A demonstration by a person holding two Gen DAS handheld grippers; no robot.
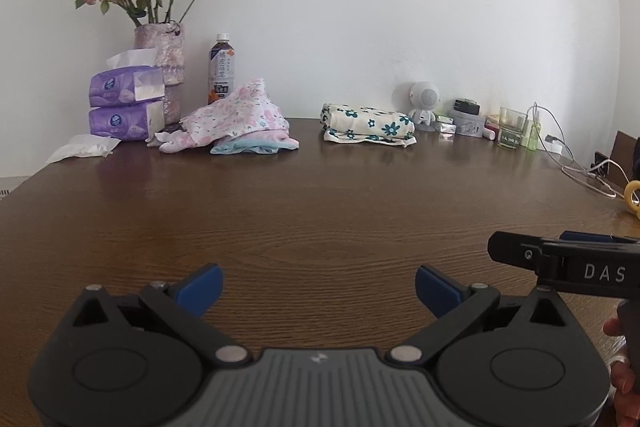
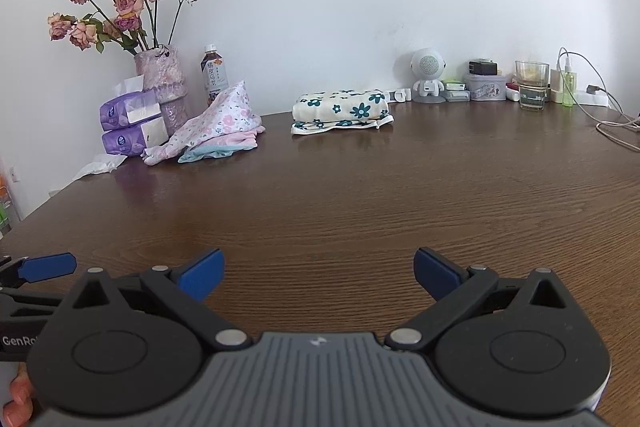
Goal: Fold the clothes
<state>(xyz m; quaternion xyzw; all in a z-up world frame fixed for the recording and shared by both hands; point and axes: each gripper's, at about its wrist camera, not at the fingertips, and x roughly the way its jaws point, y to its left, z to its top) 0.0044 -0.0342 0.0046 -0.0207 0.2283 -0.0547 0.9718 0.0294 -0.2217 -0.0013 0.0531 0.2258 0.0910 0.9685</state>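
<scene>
Both grippers, left gripper (image 1: 318, 287) and right gripper (image 2: 318, 273), gape empty; next reach the crumpled pile (image 1: 236, 121) beside the vase (image 1: 166, 55).

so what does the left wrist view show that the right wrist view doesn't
Only the left wrist view: a yellow ring-shaped handle at the table's right edge, and the right tongs seen from the side.

Only the right wrist view: one blue pad of the left tongs at the left edge, and a white plug behind the green spray bottle.

Both: the brown wooden table, the crumpled pink floral clothes pile, the folded cream garment with teal flowers, and each view's own tongs open and empty.
</scene>
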